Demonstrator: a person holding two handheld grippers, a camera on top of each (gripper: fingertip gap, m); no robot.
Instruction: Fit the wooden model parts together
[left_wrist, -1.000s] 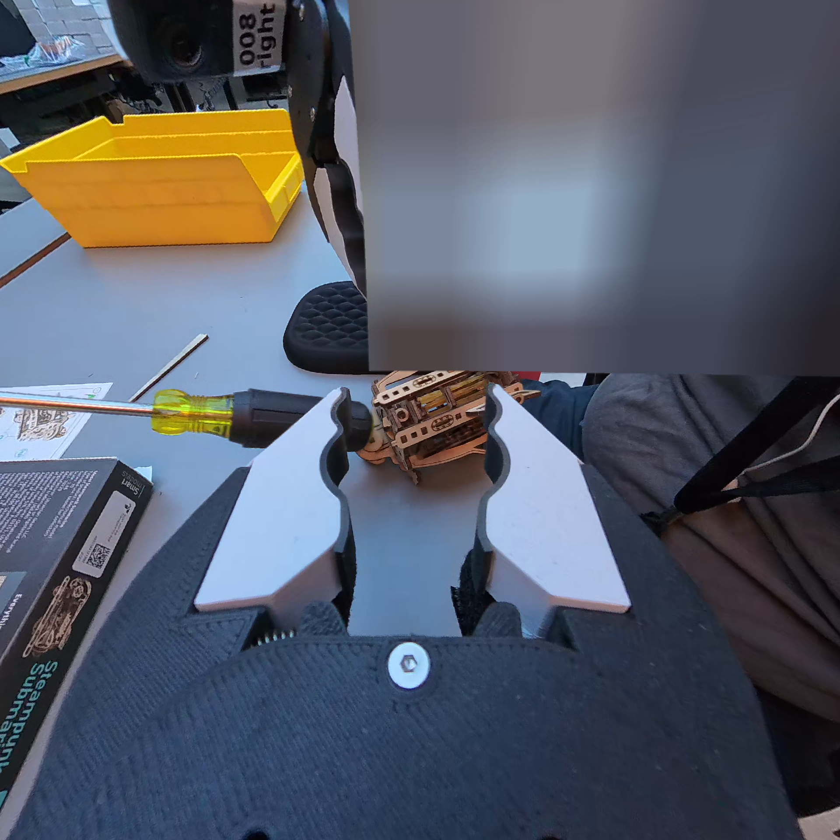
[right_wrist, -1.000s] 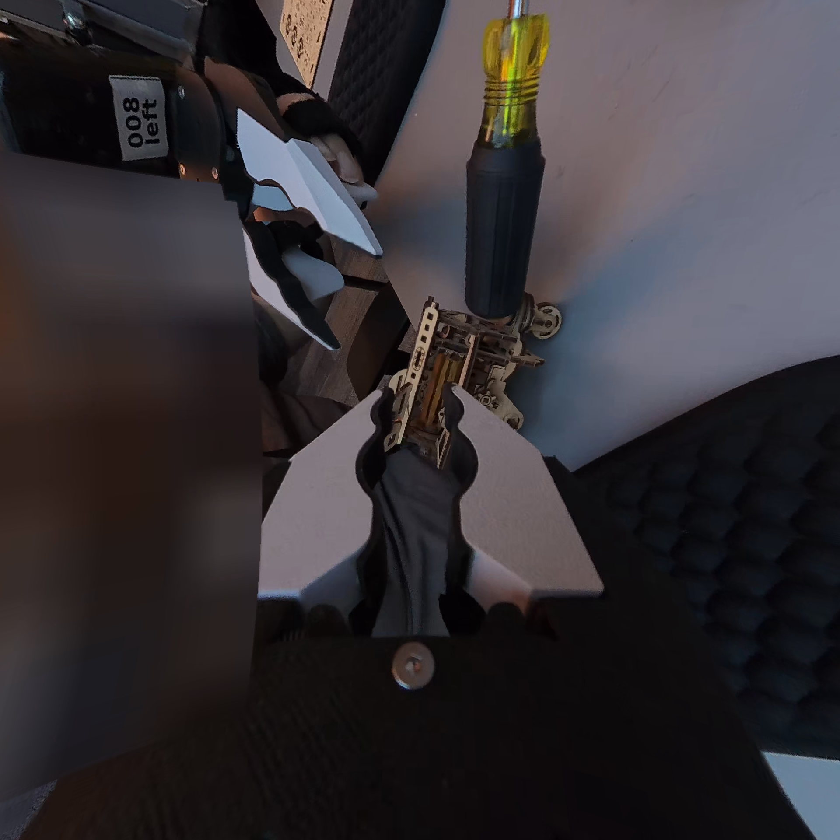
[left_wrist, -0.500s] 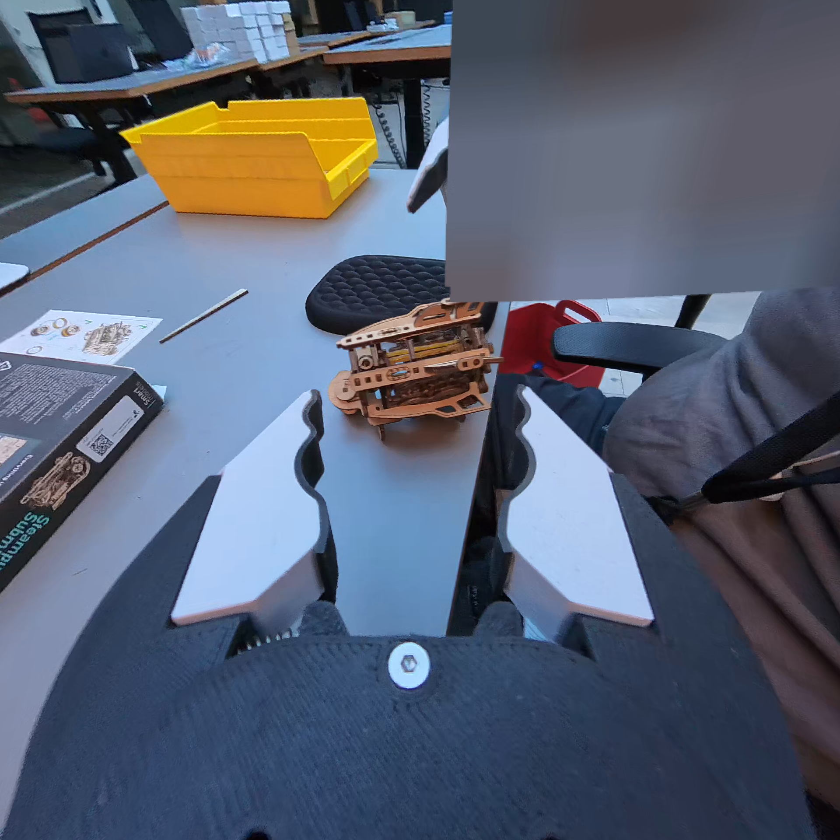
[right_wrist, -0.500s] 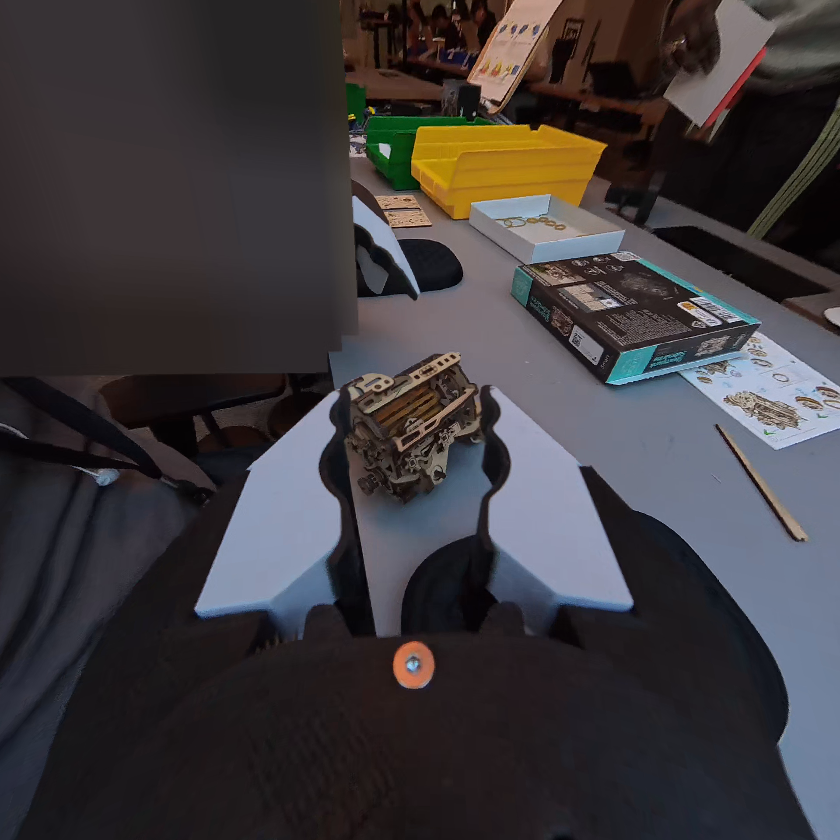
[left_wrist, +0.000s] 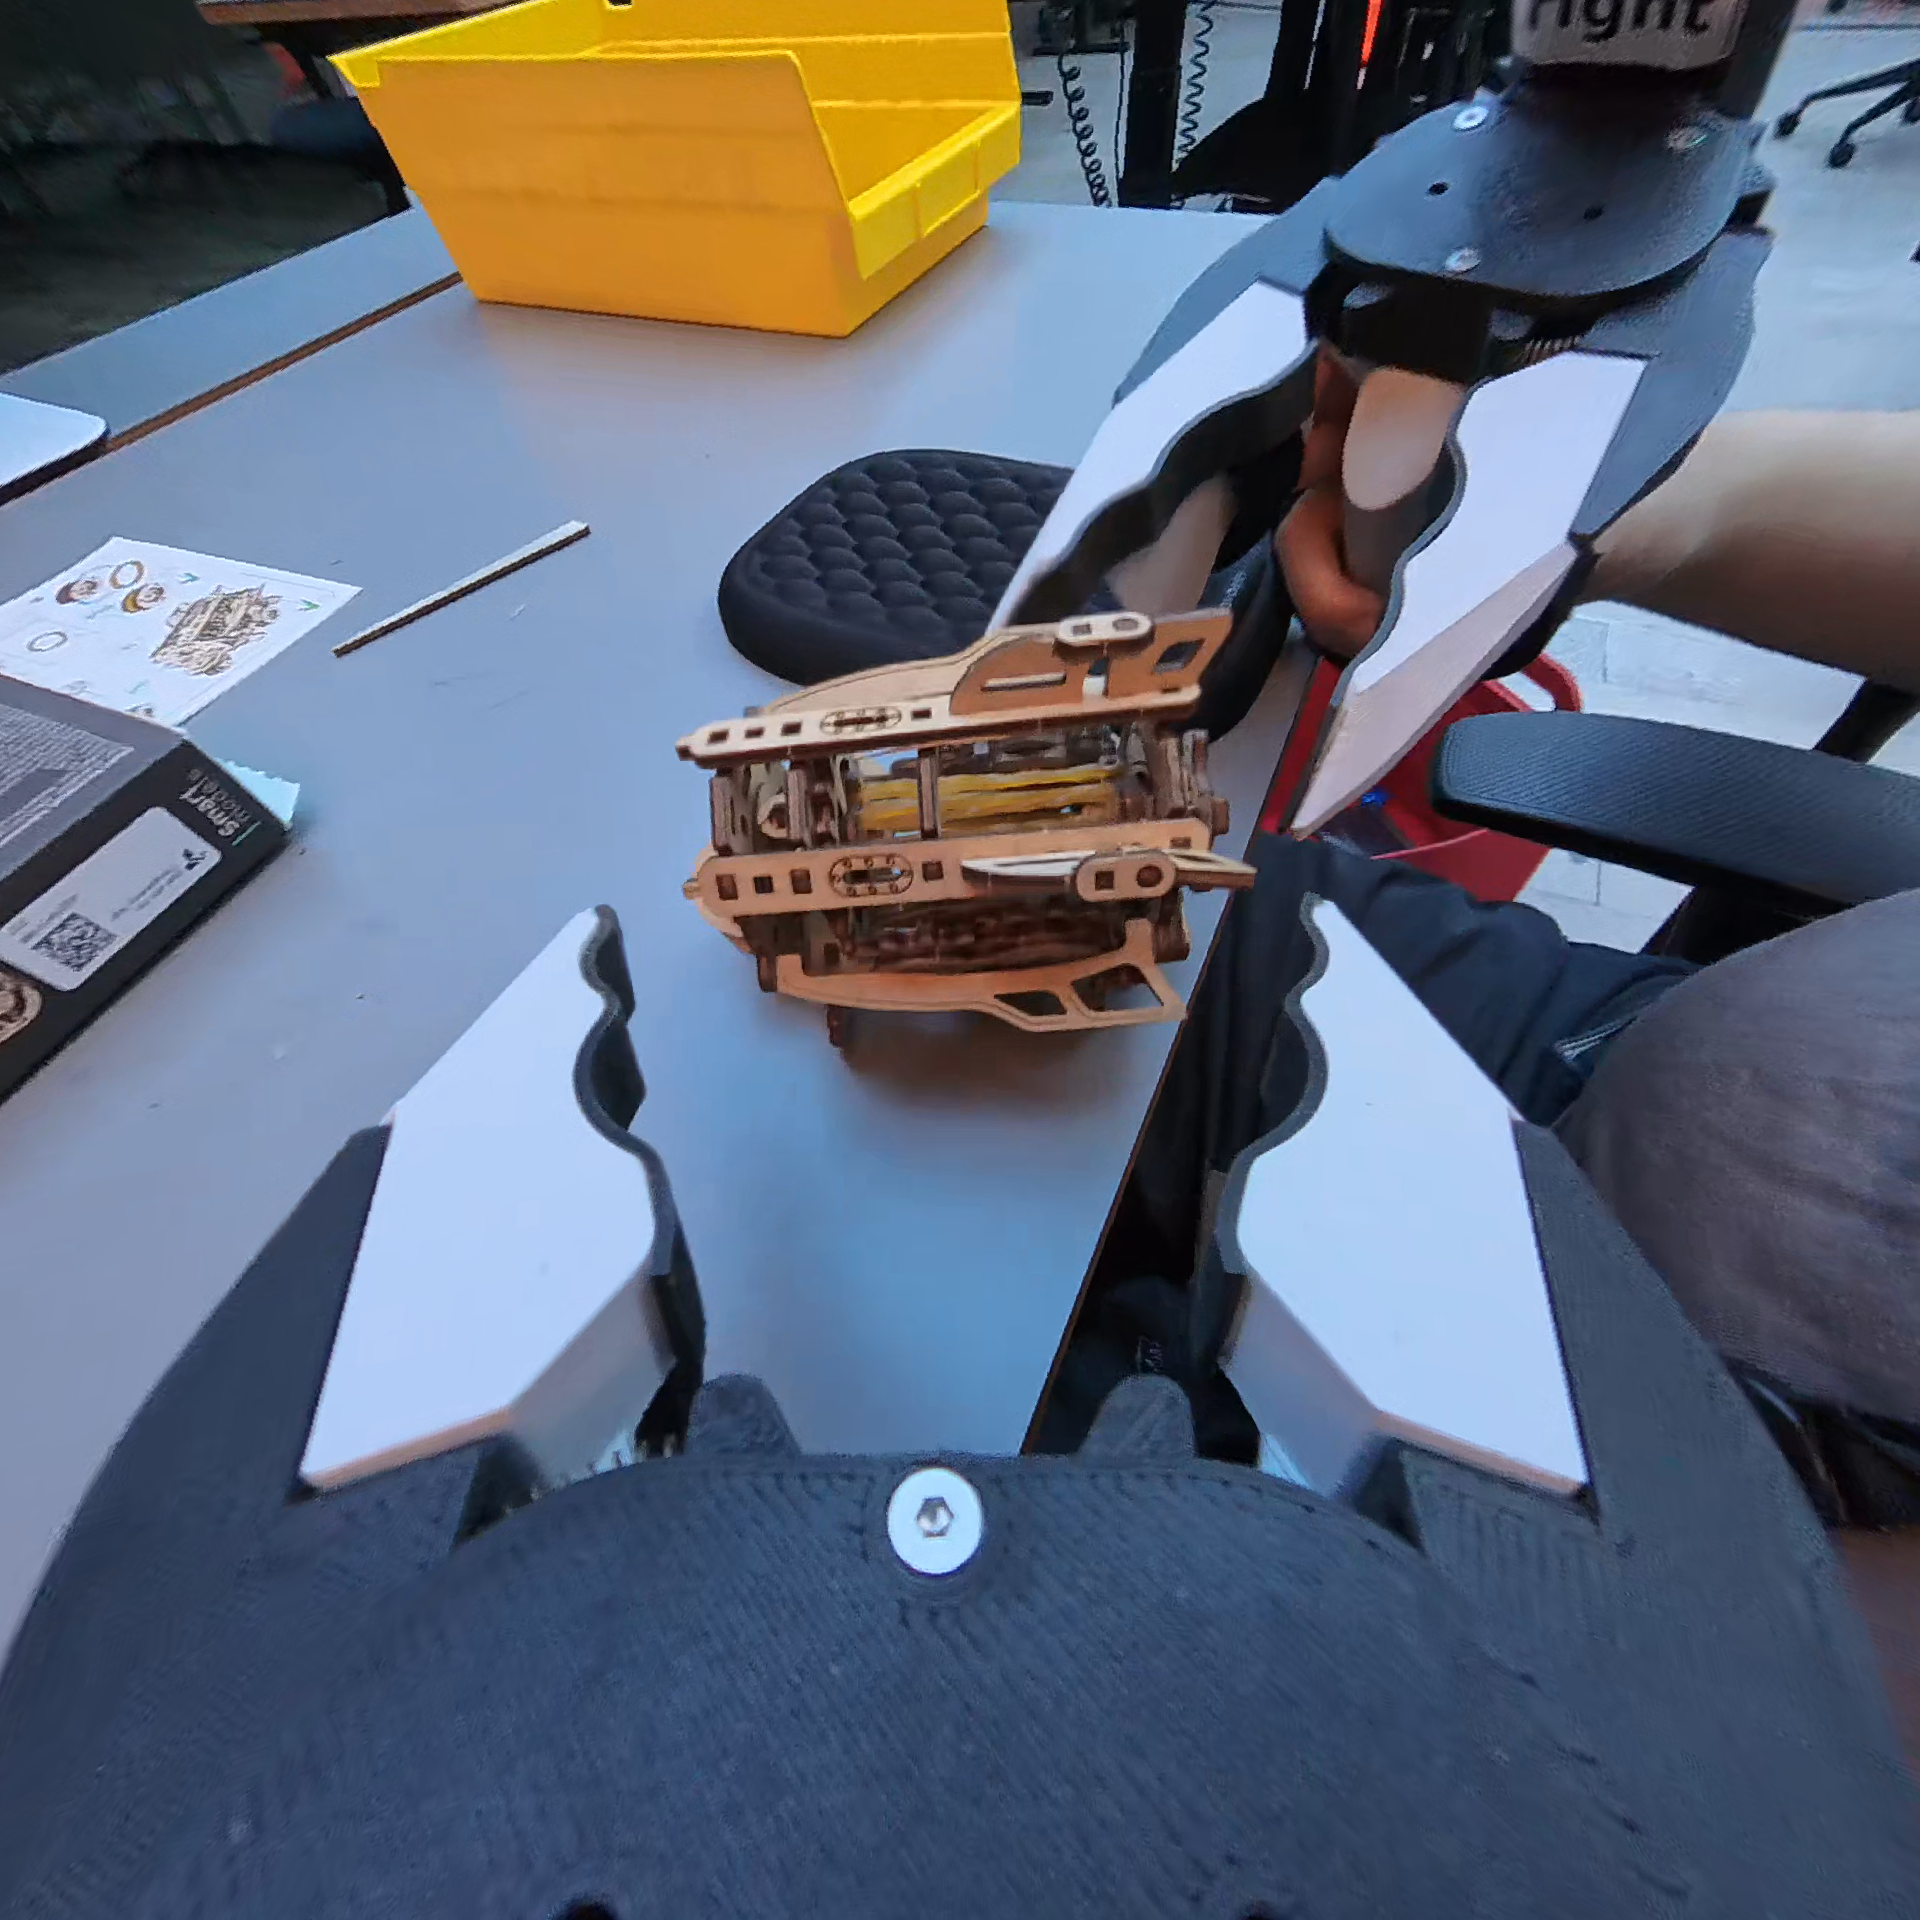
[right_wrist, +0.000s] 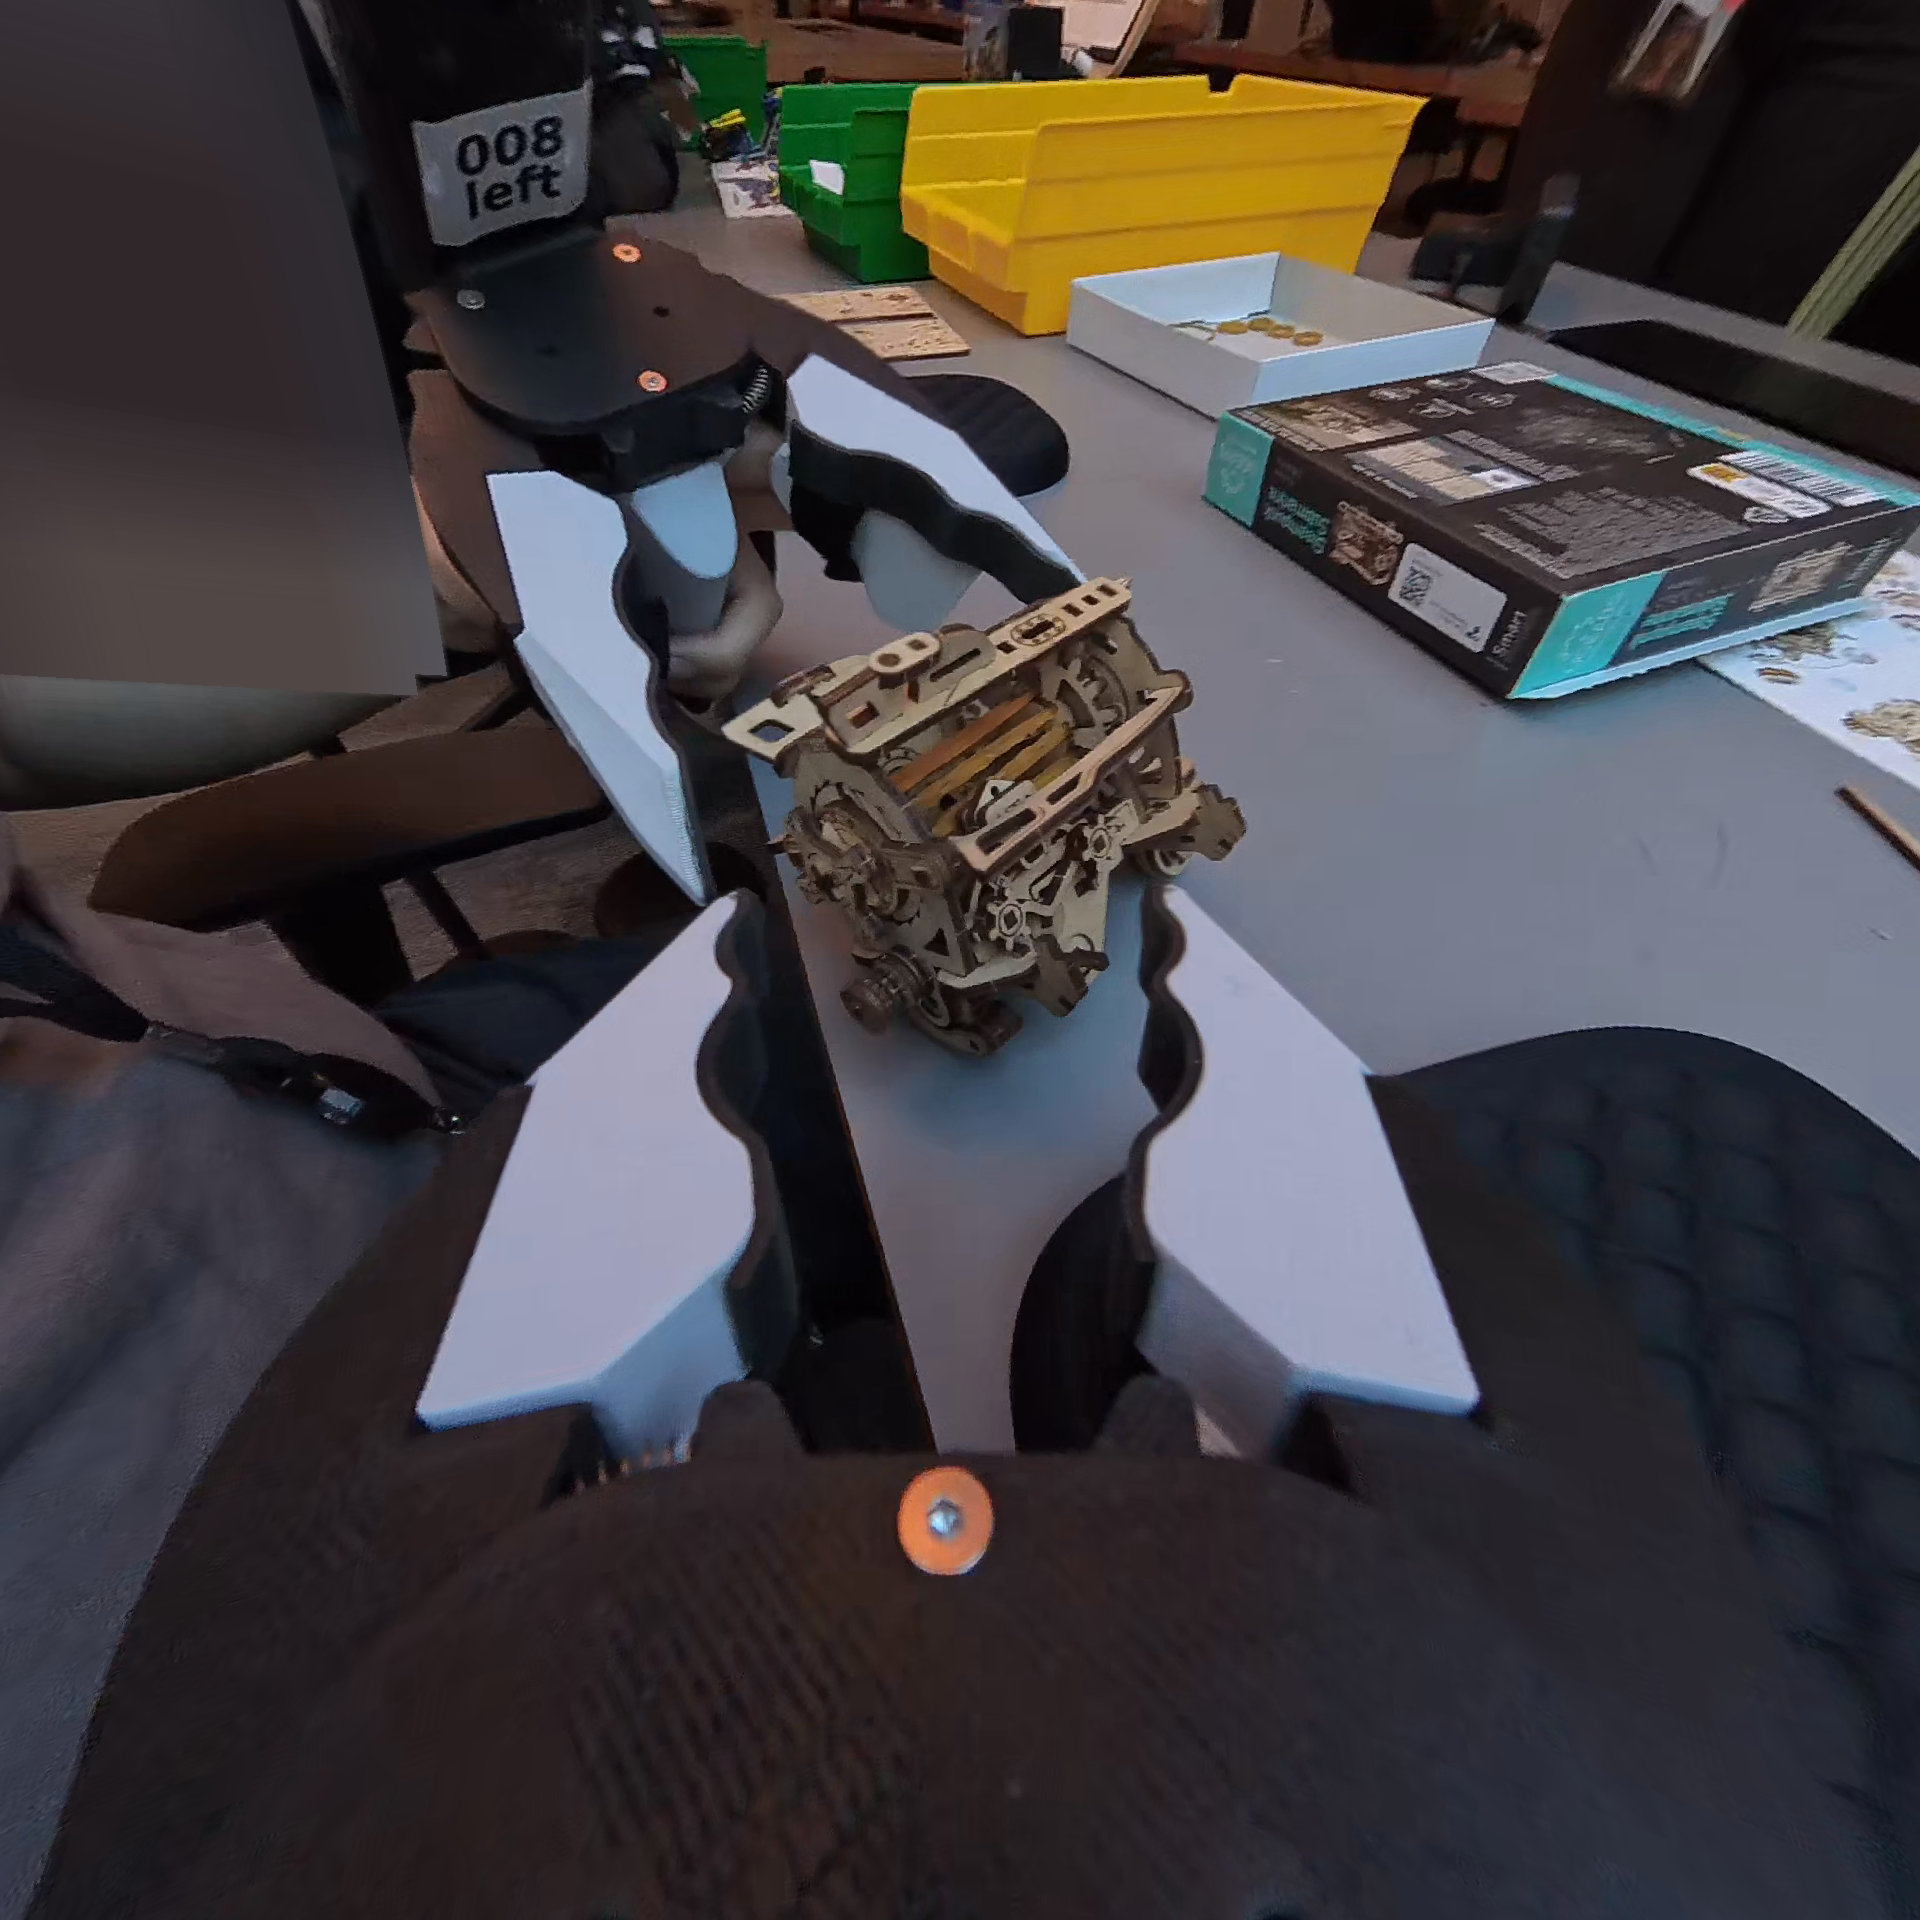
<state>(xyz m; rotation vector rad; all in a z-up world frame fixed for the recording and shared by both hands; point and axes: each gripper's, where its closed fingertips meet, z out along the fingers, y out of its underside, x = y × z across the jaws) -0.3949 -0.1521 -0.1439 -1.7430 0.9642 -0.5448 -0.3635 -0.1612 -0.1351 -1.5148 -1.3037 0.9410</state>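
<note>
A partly built wooden model with gears and yellow bands inside stands on the grey table, near its front edge. My left gripper is open and empty, its fingertips just short of the model on either side. My right gripper is also open and empty, facing the model from the other side. In the left wrist view the right gripper hangs open above and behind the model. In the right wrist view the left gripper is open behind it.
A yellow bin, a black padded rest, a thin wooden stick, an instruction sheet and the dark kit box lie on the table. A white tray and a green bin stand farther back. A chair armrest is past the edge.
The right gripper was closed narrowly on the model a second ago; it has opened wide and drawn back. The left gripper has opened wider. The screwdriver seen earlier is out of view.
</note>
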